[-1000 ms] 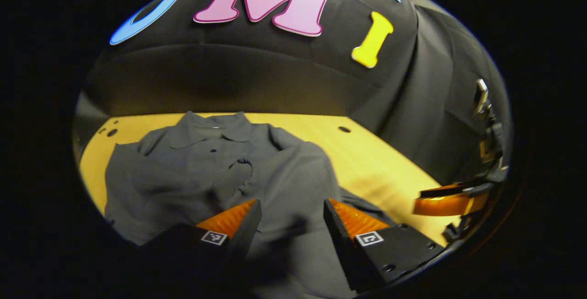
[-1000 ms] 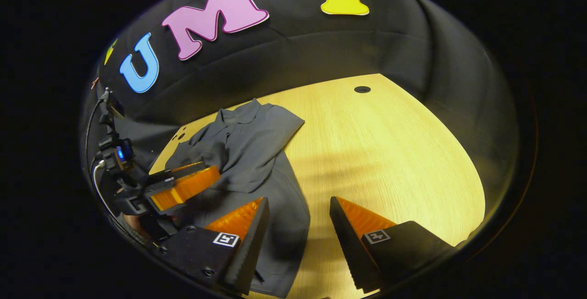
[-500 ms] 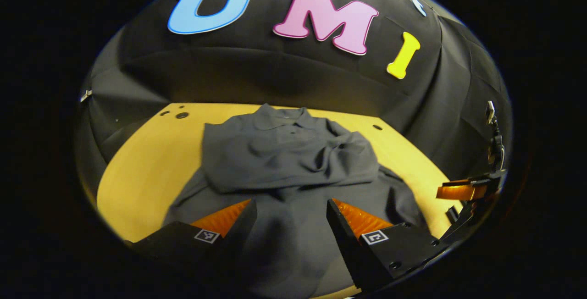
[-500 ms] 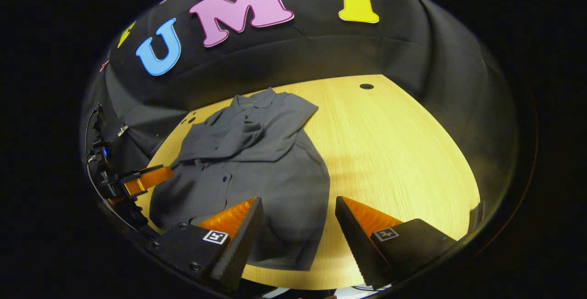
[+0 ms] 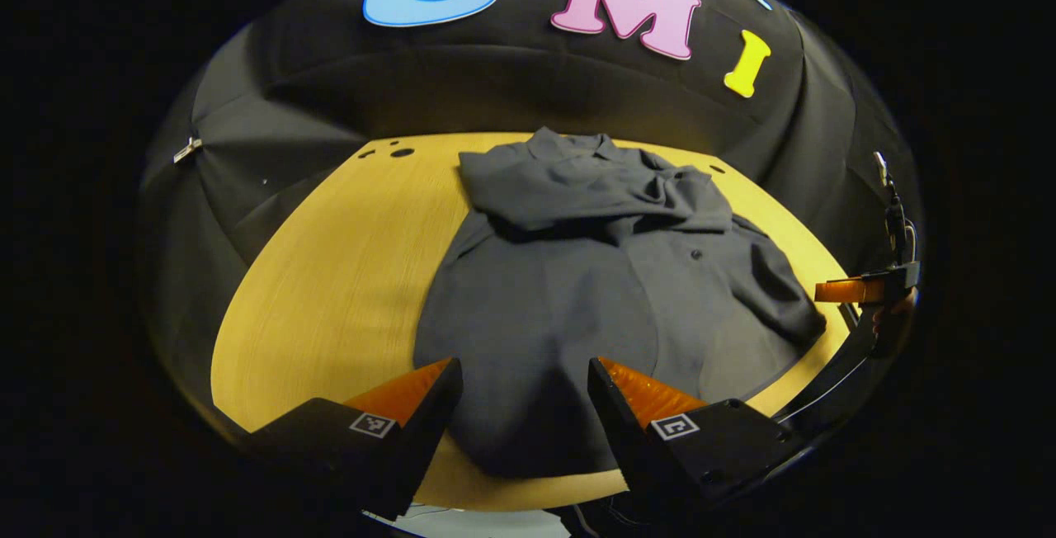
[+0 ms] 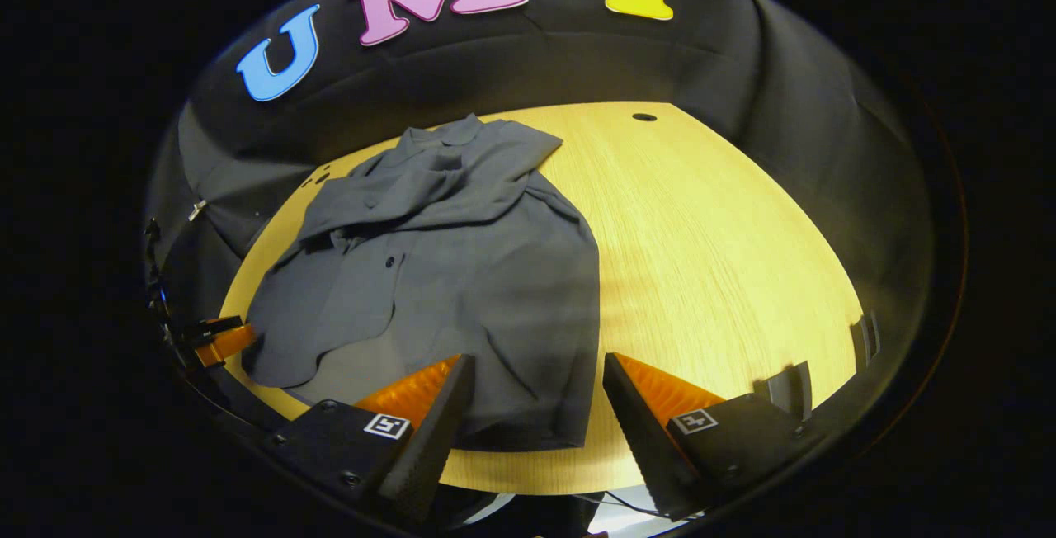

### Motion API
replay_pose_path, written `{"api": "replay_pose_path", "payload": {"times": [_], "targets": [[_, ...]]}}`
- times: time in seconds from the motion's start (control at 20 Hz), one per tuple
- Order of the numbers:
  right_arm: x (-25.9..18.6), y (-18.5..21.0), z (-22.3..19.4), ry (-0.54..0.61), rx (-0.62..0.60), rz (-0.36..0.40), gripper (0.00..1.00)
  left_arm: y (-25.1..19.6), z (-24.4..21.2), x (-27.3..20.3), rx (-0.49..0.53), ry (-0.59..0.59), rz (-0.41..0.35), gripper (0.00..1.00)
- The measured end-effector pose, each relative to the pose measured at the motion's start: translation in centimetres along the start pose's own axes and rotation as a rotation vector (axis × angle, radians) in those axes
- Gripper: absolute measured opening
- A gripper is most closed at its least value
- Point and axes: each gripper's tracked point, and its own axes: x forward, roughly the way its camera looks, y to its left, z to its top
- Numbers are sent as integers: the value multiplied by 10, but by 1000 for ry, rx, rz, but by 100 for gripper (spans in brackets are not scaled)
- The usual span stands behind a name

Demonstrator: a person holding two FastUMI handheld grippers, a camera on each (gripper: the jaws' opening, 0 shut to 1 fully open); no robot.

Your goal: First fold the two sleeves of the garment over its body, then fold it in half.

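Observation:
A dark grey button-up shirt (image 5: pixel 594 274) lies flat on the wooden table (image 5: pixel 330 274), collar at the far end, with both sleeves (image 5: pixel 594 191) folded across its chest. The right gripper view shows the same shirt (image 6: pixel 445 266) with its hem near the front edge. My left gripper (image 5: pixel 521 381) hangs open above the shirt's hem, holding nothing. My right gripper (image 6: pixel 535 377) is open too, above the hem's right corner and apart from the cloth. The other gripper (image 5: pixel 858 290) shows far right in the left gripper view, and the other gripper (image 6: pixel 219 338) far left in the right one.
The table (image 6: pixel 726 257) has bare wood to the right of the shirt and a small hole (image 6: pixel 643 117) at its far end. Bare wood lies left of the shirt in the left gripper view, with small holes (image 5: pixel 402 153) at the back. Black cloth walls surround the table.
Both grippers have pulled back toward the table's front edge and risen, so the whole shirt now shows. The sleeves stay folded over the chest. Both grippers stayed open.

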Motion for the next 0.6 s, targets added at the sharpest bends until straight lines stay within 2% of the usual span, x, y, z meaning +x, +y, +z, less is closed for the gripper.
{"api": "replay_pose_path", "payload": {"times": [0.1, 0.15, 0.2, 0.4, 0.55, 0.6], "targets": [[9, 0, -8, 14, 0, -16, 98, 1, -6, 5, -2, 18, 10, 96], [14, 1, -10, 22, -4, -23, 99, 2, -10, 8, 1, 29, 18, 92], [19, 1, -11, 28, -11, -32, 99, 5, -15, 11, 7, 38, 23, 95], [33, -2, -13, 31, -62, -65, 100, 7, -20, 20, 70, 69, 63, 96], [35, 8, -13, 7, -93, -50, 94, 8, -19, 24, 46, 47, 94, 98], [35, 18, -15, 0, -112, -12, 84, 2, -19, 29, 58, 55, 78, 98]]}}
